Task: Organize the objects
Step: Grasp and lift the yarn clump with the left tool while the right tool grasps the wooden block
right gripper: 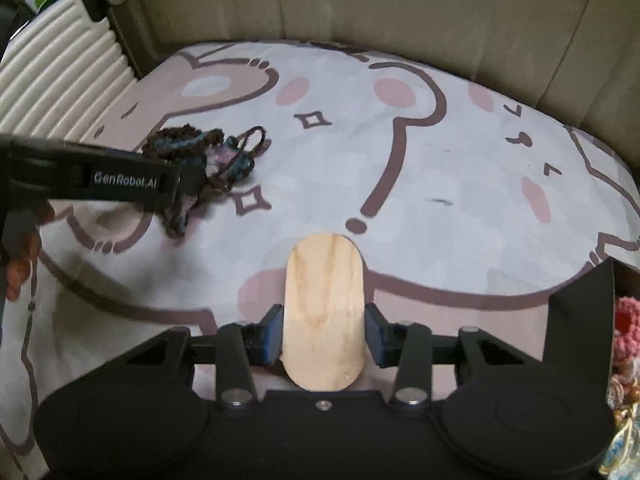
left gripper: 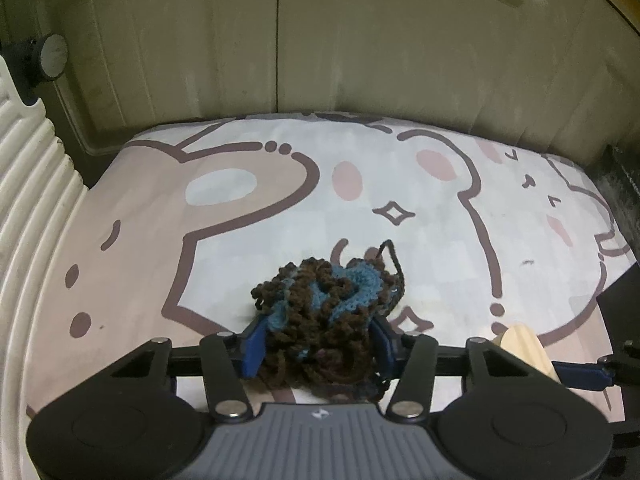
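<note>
Crocheted yarn piece [left gripper: 320,312]: brown and blue, bunched up at six o'clock in the left wrist view, lying on the printed cloth; a loose dark strand loops off it toward one o'clock.
Left gripper [left gripper: 318,346]: its blue pads press on both flanks of the yarn bundle, so the fingers are clamped on it.
Wooden piece [right gripper: 323,312]: pale flat plywood with rounded ends, at six o'clock in the right wrist view, its long axis running away from the camera, its far end lying over the cloth.
Right gripper [right gripper: 323,334]: its blue pads sit against the two long edges of the wooden piece, fingers clamped on it.
Left gripper from the right wrist view [right gripper: 192,182]: a black body with white lettering at nine o'clock, its front end buried in the yarn [right gripper: 208,160].
Hand [right gripper: 20,252]: at nine o'clock, at the frame edge, behind that black body.
Printed cloth [left gripper: 400,184]: white and beige with cartoon animal outlines, pink cheek spots and star marks, spreading from the centre to twelve o'clock.
Ribbed white panel [left gripper: 28,184]: at nine to ten o'clock, along the cloth's edge.
Beige padded wall [left gripper: 360,40]: at twelve o'clock, farthest back.
Pink crochet item [right gripper: 628,328]: at three o'clock, cut off by the frame edge.
</note>
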`<state>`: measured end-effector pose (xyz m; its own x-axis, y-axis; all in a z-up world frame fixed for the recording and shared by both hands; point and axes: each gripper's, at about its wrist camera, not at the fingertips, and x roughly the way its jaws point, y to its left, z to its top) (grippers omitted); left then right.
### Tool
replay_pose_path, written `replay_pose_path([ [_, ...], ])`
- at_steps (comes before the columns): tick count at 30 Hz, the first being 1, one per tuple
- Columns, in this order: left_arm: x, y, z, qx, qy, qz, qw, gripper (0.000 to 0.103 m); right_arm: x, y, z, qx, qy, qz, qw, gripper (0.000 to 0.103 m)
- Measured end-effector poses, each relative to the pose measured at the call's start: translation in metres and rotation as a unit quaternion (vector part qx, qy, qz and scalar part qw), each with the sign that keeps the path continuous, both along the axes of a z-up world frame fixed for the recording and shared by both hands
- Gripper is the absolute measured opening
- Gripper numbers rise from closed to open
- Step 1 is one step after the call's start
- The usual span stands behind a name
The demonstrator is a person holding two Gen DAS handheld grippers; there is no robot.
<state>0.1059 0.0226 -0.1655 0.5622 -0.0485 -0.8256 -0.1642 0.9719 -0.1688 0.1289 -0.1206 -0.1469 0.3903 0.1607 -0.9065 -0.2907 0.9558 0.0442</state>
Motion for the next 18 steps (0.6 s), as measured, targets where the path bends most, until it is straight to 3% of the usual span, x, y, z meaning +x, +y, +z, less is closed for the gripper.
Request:
replay_pose_path([
  [7, -0.010, -0.010, 0.011, -0.008, 0.021, -0.012, 0.9997, 0.048, -0.007, -0.010, 0.007, 0.002, 0.016, -0.008, 1.000, 0.044],
  [18, -0.030, -0.025, 0.049, -0.021, -0.019, -0.014, 0.9995, 0.047, -0.018, -0.032, 0.045, 0.031, -0.043, -0.048, 0.997, 0.044],
])
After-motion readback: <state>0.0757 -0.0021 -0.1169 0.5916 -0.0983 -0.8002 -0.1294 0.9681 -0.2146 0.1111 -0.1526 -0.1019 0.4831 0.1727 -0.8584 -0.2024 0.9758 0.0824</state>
